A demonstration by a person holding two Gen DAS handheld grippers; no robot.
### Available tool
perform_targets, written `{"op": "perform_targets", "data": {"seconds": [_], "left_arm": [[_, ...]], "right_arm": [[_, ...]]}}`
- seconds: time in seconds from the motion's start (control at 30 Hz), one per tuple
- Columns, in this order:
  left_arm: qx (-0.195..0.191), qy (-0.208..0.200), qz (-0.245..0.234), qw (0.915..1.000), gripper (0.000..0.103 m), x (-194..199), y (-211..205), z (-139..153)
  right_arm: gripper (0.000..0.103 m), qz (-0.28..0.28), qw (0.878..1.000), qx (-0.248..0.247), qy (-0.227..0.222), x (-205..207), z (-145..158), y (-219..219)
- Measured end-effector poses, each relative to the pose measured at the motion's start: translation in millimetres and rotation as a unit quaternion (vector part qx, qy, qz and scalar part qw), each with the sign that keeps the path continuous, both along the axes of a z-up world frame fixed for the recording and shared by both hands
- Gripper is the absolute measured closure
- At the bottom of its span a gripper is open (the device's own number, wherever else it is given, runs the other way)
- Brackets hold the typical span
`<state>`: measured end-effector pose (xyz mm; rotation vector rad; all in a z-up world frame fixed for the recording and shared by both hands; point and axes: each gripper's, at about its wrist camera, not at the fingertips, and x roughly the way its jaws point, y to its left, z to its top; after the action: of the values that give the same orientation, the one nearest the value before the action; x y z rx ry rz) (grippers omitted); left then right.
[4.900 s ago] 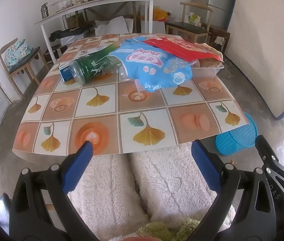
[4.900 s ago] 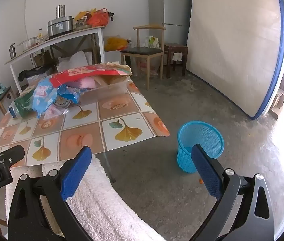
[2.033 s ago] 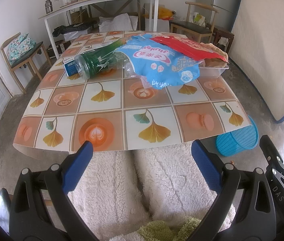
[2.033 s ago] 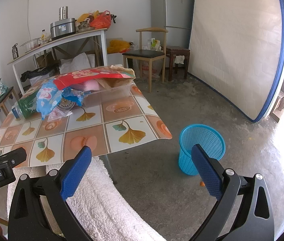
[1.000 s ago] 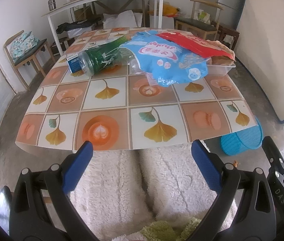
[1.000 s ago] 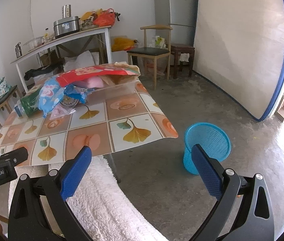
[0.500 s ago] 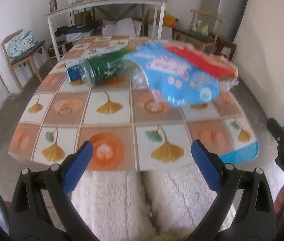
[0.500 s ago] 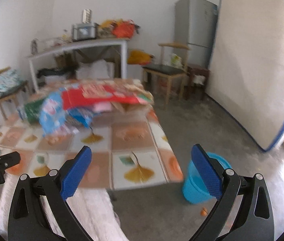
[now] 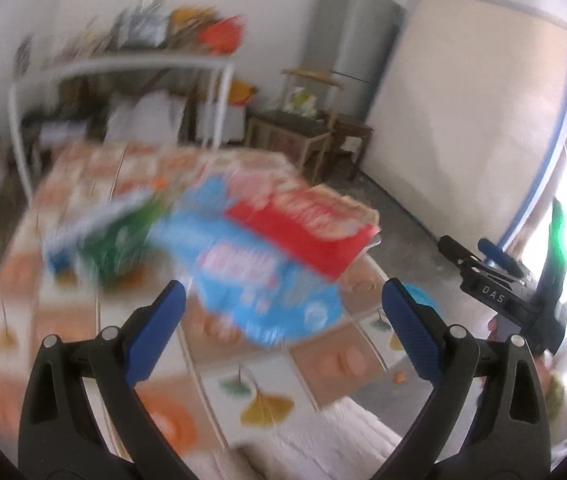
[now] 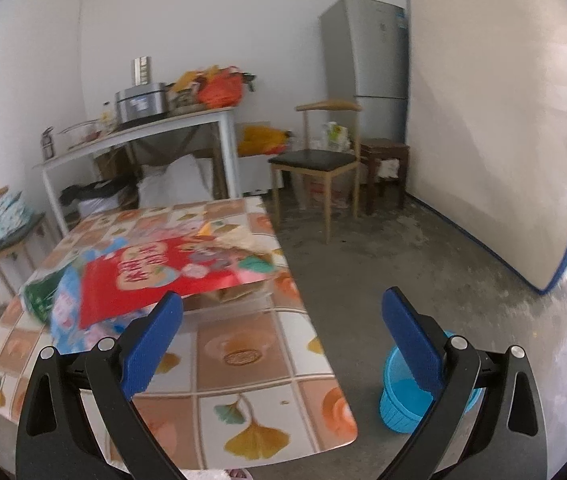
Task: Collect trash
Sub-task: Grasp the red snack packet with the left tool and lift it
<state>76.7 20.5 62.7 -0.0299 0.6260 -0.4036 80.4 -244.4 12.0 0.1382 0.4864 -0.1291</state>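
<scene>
A red snack bag point(image 10: 155, 276) lies on top of the trash pile on the tiled table point(image 10: 243, 364), over a blue snack bag point(image 10: 65, 312) and a green bottle point(image 10: 37, 296). In the blurred left wrist view the red bag point(image 9: 303, 224), blue bag point(image 9: 255, 276) and green bottle point(image 9: 119, 236) sit just beyond my open left gripper point(image 9: 283, 292). My right gripper point(image 10: 283, 302) is open and empty above the table's near right part. A blue bin point(image 10: 403, 396) stands on the floor right of the table.
A clear plastic box point(image 10: 239, 300) sits under the red bag. Behind the table are a white side table point(image 10: 143, 132) with a cooker, a wooden chair point(image 10: 315, 164), a fridge point(image 10: 363, 60) and a mattress point(image 10: 495, 120) leaning on the wall. Concrete floor lies to the right.
Both grippers have risen and moved forward over the table, swinging to the right. The left wrist view is now motion-blurred. Both stay open and empty.
</scene>
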Motion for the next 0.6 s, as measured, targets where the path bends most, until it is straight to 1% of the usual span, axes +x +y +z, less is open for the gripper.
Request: {"op": "perform_targets", "data": {"seconds": [0.07, 0.1, 0.13, 0.2, 0.27, 0.3, 0.37, 0.4, 0.43, 0.47, 0.53, 0.57, 0.6], "left_arm": [[0.055, -0.025, -0.028, 0.9978, 0.008, 6, -27, 4], [0.099, -0.041, -0.041, 0.9935, 0.008, 10, -46, 5], [0.146, -0.055, -0.050, 0.9865, 0.009, 13, -64, 2], [0.233, -0.086, -0.065, 0.9665, 0.009, 19, -97, -6], [0.293, -0.096, -0.080, 0.9479, 0.010, 25, -118, -20], [0.328, -0.101, -0.090, 0.9350, 0.013, 29, -131, -30], [0.365, -0.105, -0.105, 0.9189, 0.028, 33, -147, -41], [0.392, -0.108, -0.109, 0.9071, 0.030, 38, -156, -50], [0.407, -0.112, -0.111, 0.8999, 0.035, 40, -161, -56], [0.426, -0.117, -0.111, 0.8902, 0.037, 43, -166, -63], [0.472, -0.134, -0.109, 0.8643, 0.042, 47, -176, -79], [0.487, -0.139, -0.109, 0.8554, 0.046, 48, -181, -84], [0.505, -0.143, -0.107, 0.8444, 0.050, 51, -185, -91]], "right_arm": [[0.006, -0.011, 1.000, 0.009, 0.005, 1, -6, -8], [0.006, -0.016, 1.000, 0.012, 0.008, 0, -11, -12], [0.006, -0.021, 1.000, 0.017, 0.013, 0, -15, -16], [0.006, -0.030, 0.999, 0.026, 0.022, 1, -23, -26], [0.006, -0.037, 0.998, 0.035, 0.033, 2, -33, -35], [0.006, -0.040, 0.998, 0.039, 0.037, 3, -37, -37], [0.006, -0.044, 0.997, 0.047, 0.043, 4, -45, -43], [0.006, -0.045, 0.997, 0.051, 0.047, 6, -49, -47], [0.006, -0.046, 0.996, 0.054, 0.050, 7, -52, -48], [0.006, -0.046, 0.996, 0.057, 0.053, 8, -56, -50], [0.006, -0.045, 0.995, 0.062, 0.056, 9, -61, -53], [0.006, -0.045, 0.995, 0.065, 0.058, 9, -63, -55], [0.006, -0.045, 0.995, 0.067, 0.060, 10, -65, -55]]}}
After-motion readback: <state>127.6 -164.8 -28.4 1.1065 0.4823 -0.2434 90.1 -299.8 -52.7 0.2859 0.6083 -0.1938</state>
